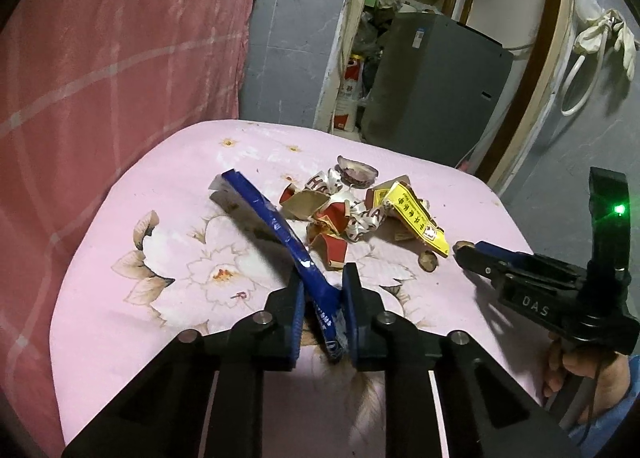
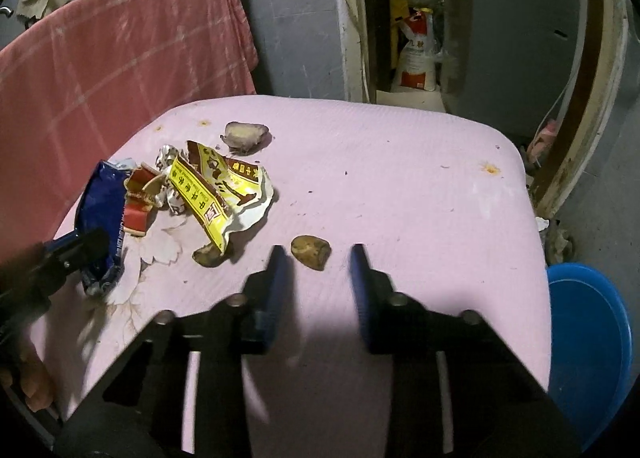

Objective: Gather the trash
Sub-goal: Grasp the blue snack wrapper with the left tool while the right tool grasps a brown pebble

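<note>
On the pink flowered cushion (image 1: 120, 242) lies a heap of torn wrappers. My left gripper (image 1: 324, 298) is shut on the near end of a long blue wrapper (image 1: 276, 224), which runs away to the upper left. This blue wrapper (image 2: 102, 202) also shows at the left of the right wrist view, with the left gripper (image 2: 86, 244) on it. Beside it lie red-and-white scraps (image 1: 344, 218) and a yellow wrapper (image 2: 208, 194). My right gripper (image 2: 318, 254) stands open. A brown shell (image 2: 310, 252) lies between its fingertips, closer to the left one. A second shell (image 2: 208, 254) sits under the yellow wrapper.
A purplish peel (image 2: 244, 134) lies at the back of the heap. A pink cloth (image 1: 100, 58) hangs at the left. A blue basin (image 2: 588, 342) stands on the floor beyond the cushion's right edge. Behind are a grey cabinet (image 1: 436, 86) and a doorway with sacks.
</note>
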